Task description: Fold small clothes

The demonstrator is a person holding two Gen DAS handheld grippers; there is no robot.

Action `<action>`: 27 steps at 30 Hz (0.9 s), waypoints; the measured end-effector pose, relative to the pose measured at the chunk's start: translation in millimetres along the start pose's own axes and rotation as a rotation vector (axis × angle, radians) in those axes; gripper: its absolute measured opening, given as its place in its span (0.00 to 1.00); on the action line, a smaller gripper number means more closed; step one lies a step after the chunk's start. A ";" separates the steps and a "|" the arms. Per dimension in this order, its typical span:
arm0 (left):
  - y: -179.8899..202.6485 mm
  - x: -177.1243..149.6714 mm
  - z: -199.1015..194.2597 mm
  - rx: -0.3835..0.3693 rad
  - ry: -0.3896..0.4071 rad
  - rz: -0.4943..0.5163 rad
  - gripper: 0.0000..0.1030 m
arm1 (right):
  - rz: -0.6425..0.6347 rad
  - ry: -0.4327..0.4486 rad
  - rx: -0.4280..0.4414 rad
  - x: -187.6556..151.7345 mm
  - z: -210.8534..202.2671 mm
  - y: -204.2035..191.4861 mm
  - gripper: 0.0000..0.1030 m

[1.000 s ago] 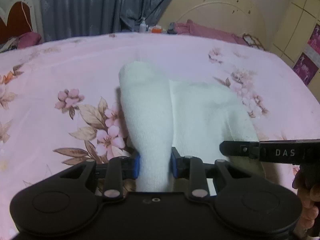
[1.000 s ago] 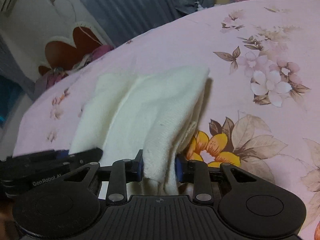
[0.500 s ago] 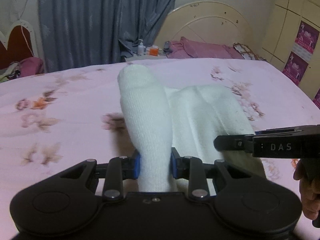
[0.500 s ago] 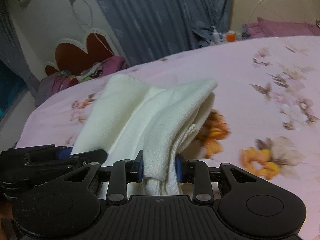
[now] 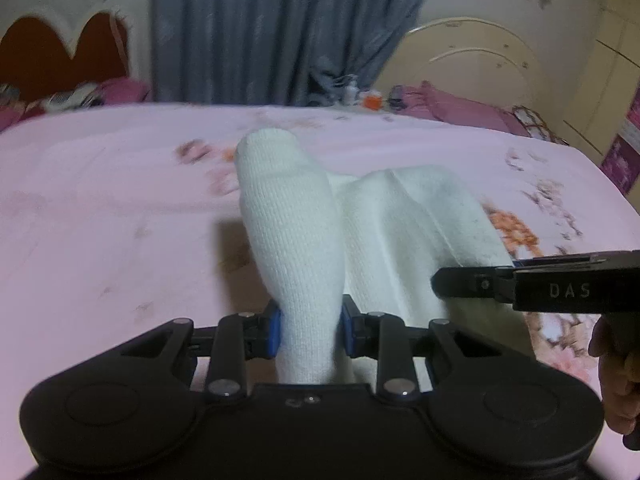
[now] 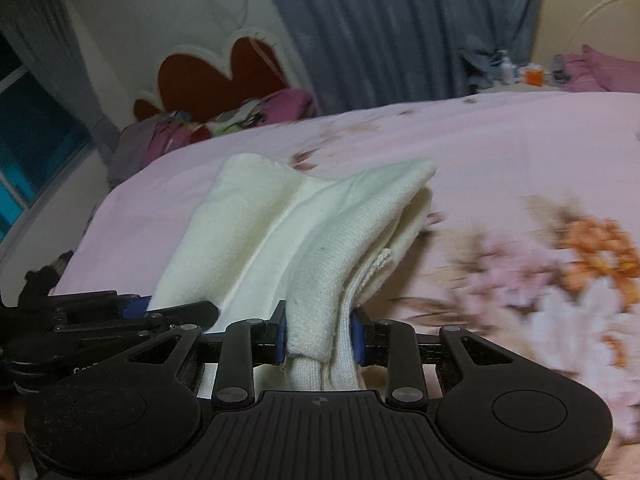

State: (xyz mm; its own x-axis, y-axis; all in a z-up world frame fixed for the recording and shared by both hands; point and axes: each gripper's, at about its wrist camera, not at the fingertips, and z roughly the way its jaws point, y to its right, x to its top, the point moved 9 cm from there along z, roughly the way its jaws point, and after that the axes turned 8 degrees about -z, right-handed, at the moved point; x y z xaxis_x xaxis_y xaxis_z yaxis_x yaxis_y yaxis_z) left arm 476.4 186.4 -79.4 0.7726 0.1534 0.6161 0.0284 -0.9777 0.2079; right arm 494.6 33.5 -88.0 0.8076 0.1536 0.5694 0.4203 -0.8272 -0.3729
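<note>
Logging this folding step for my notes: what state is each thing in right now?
left gripper: shut on the white garment.
right gripper: shut on the white garment.
white garment: bunched, held at both near corners, far end over the bed.
bedsheet: spread flat.
curtain: drawn closed.

1. The left gripper [image 5: 310, 330] is showing a black body with two big round bumps and a flat middle.
2. Its fingers [image 5: 273, 330] are wearing blue pads, and silver screws are shining on the black bars.
3. The right gripper [image 6: 320, 336] is looking the same, with ridged lines and a tiny cross mark.
4. White letters "DAS" are showing on its side.
5. The right hand [image 5: 618, 384] is showing bare skin.
</note>
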 end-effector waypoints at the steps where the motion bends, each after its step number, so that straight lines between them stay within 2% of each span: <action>1: -8.5 -2.2 1.2 -0.004 -0.006 -0.015 0.27 | -0.004 -0.013 0.006 -2.2 9.7 -6.8 0.29; 3: -24.5 -11.9 12.0 -0.034 -0.051 -0.051 0.29 | -0.015 -0.045 -0.002 -10.1 28.9 -14.7 0.29; 4: -33.1 -17.9 18.6 -0.043 -0.072 -0.076 0.33 | -0.014 -0.066 -0.016 -15.7 39.7 -14.4 0.29; 7: -54.3 -29.1 26.5 -0.087 -0.051 -0.169 0.52 | 0.052 -0.095 -0.030 -33.2 61.6 4.8 0.29; 8: -57.5 -30.3 25.8 -0.103 -0.047 -0.189 0.53 | 0.088 -0.089 -0.014 -34.5 62.6 10.4 0.31; 10: -60.1 -27.7 17.4 -0.108 -0.023 -0.188 0.53 | 0.084 -0.078 -0.021 -31.2 58.5 17.0 0.39; 13: -65.4 -11.3 -6.9 -0.092 0.106 -0.162 0.49 | 0.016 0.026 -0.088 -16.1 32.8 18.1 0.39; 15: -63.1 5.9 -8.1 -0.126 0.149 -0.153 0.43 | -0.049 0.090 -0.121 -0.6 25.3 17.3 0.39; 17: -51.8 21.2 5.2 -0.155 0.142 -0.114 0.29 | -0.102 0.094 -0.112 12.4 34.7 6.2 0.36; 18: -43.3 28.4 13.9 -0.173 0.139 -0.088 0.28 | -0.133 0.084 -0.097 17.4 44.9 -1.8 0.23; 19: -35.5 32.9 22.3 -0.186 0.134 -0.070 0.27 | -0.170 0.072 -0.087 20.2 57.2 -11.1 0.18; 22: -19.8 35.0 53.3 -0.191 0.085 -0.006 0.28 | -0.257 0.027 -0.109 23.8 91.8 -16.2 0.18; 24: -17.6 27.4 75.5 -0.146 0.027 0.026 0.28 | -0.296 -0.041 -0.204 15.3 113.5 3.3 0.18; 25: -17.4 25.6 76.2 -0.148 0.036 0.023 0.27 | -0.288 -0.052 -0.232 11.7 121.2 14.2 0.18; 27: -16.7 27.7 72.2 -0.150 0.037 0.025 0.28 | -0.252 -0.049 -0.223 14.4 122.5 23.9 0.18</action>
State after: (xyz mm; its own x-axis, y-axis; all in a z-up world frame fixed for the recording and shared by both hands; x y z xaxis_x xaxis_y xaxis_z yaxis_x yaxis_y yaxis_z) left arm 543.2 196.7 -120.7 0.7480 0.1369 0.6494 -0.0880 -0.9494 0.3015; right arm 567.0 82.2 -178.5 0.7112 0.3898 0.5851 0.5129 -0.8569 -0.0526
